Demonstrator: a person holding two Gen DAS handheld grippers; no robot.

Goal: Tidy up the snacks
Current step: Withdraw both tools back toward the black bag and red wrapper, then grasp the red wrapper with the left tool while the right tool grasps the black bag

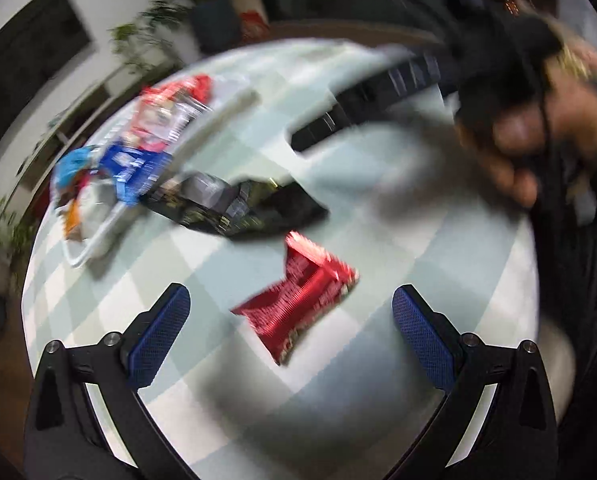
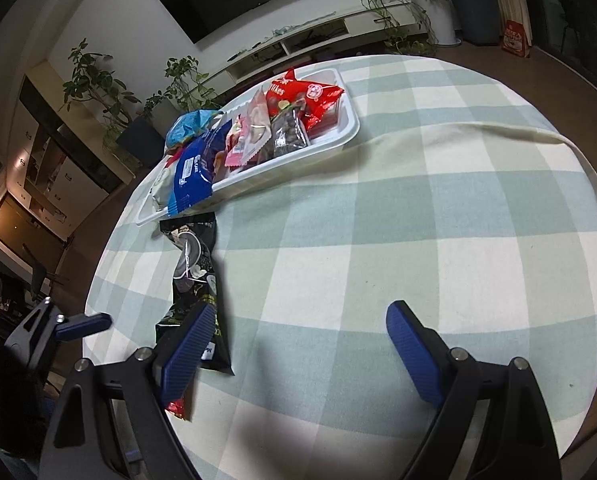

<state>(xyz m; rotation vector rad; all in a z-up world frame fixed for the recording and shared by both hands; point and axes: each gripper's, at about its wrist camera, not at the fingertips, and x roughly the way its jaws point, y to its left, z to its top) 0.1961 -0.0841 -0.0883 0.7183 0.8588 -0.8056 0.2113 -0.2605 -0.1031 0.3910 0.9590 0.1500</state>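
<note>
A red snack packet (image 1: 298,300) lies on the checked tablecloth between the fingers of my left gripper (image 1: 290,320), which is open and empty just above it. A black snack bag (image 1: 234,204) lies beyond it, next to a white tray (image 1: 98,236) full of snacks. The left wrist view is blurred. In the right wrist view the tray (image 2: 338,142) holds red, pink, blue and dark packets. The black bag (image 2: 194,276) lies in front of the tray, by my open, empty right gripper (image 2: 298,340). A corner of the red packet (image 2: 177,408) shows under its left finger.
The round table (image 2: 438,240) has a green and cream checked cloth with a fold ridge (image 2: 478,130) behind the tray. The right gripper and hand (image 1: 518,132) reach in over the table's far side. The left gripper (image 2: 78,324) shows at the table's left edge.
</note>
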